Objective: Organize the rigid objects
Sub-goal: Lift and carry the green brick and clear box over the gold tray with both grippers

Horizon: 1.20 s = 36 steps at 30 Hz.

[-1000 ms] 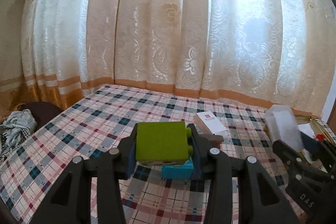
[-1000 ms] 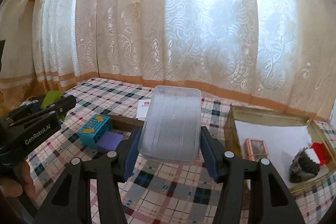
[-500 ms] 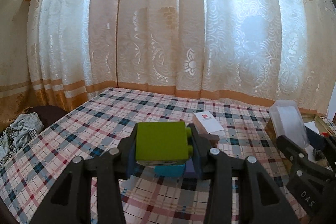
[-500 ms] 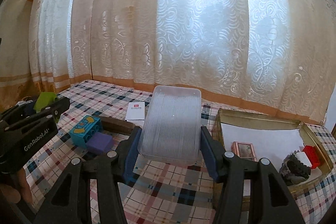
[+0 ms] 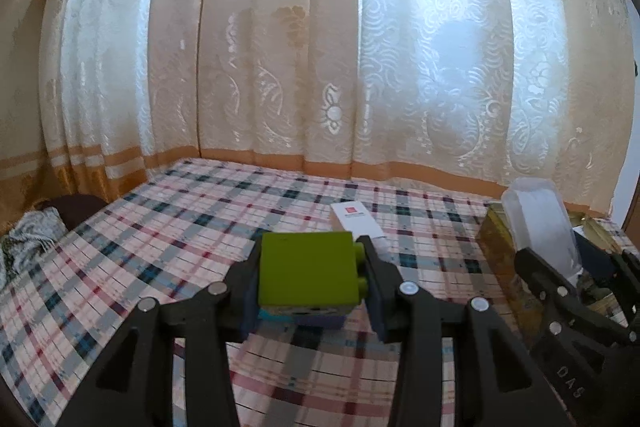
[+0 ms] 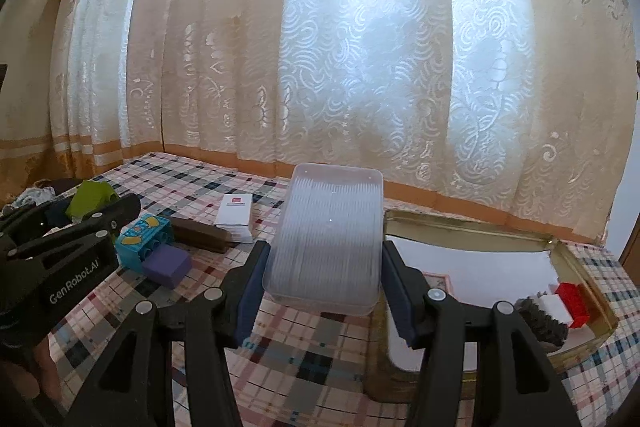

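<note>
My left gripper (image 5: 310, 285) is shut on a lime-green toy brick (image 5: 306, 273), held above the checked tablecloth; from the right wrist view the same brick (image 6: 90, 197) shows at the far left. My right gripper (image 6: 326, 275) is shut on a clear ribbed plastic box (image 6: 328, 235), held beside the left edge of a gold tin tray (image 6: 472, 227). In the left wrist view that clear box (image 5: 538, 223) stands at the right over the tray (image 5: 496, 247). On the cloth lie a blue toy brick (image 6: 144, 237), a purple block (image 6: 166, 265), a dark brown bar (image 6: 198, 233) and a white card box (image 6: 236, 211).
The tray holds white paper, a pink framed item (image 6: 438, 279), a red brick (image 6: 574, 301) and a dark brush (image 6: 540, 321). Lace curtains (image 6: 360, 47) hang behind the table. A bundle of cloth (image 5: 28, 247) lies off the table's left edge.
Both grippers have drifted right with their loads. The tray has come closer under the clear box, and the blue and purple blocks have slid under the green brick in the left view.
</note>
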Motion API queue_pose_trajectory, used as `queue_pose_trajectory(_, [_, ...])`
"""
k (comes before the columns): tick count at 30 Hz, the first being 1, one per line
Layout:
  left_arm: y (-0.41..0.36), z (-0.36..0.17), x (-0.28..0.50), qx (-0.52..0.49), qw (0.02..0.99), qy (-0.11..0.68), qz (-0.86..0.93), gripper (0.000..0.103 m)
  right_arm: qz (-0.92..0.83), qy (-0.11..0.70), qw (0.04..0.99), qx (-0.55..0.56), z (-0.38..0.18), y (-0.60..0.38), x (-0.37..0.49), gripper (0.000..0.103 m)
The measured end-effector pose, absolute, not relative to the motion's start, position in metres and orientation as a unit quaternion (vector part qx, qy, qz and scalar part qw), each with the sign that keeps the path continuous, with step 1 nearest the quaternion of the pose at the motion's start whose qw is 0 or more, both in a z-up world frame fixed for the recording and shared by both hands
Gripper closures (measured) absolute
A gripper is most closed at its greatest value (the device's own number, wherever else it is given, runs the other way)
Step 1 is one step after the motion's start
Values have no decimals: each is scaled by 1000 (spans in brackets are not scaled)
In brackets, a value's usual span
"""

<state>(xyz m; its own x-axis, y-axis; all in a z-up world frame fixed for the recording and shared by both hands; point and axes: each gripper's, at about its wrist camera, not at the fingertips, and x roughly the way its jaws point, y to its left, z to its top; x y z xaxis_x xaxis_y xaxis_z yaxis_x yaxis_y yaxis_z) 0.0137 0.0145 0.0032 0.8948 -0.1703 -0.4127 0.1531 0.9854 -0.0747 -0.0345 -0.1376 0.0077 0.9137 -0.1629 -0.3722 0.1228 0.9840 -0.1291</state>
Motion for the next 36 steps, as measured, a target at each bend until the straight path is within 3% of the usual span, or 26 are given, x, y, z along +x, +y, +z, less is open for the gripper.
queue_pose_trajectory(36, [-129, 26, -12, 0, 962, 208, -178, 61, -159, 183, 969, -37, 17, -271, -64, 46])
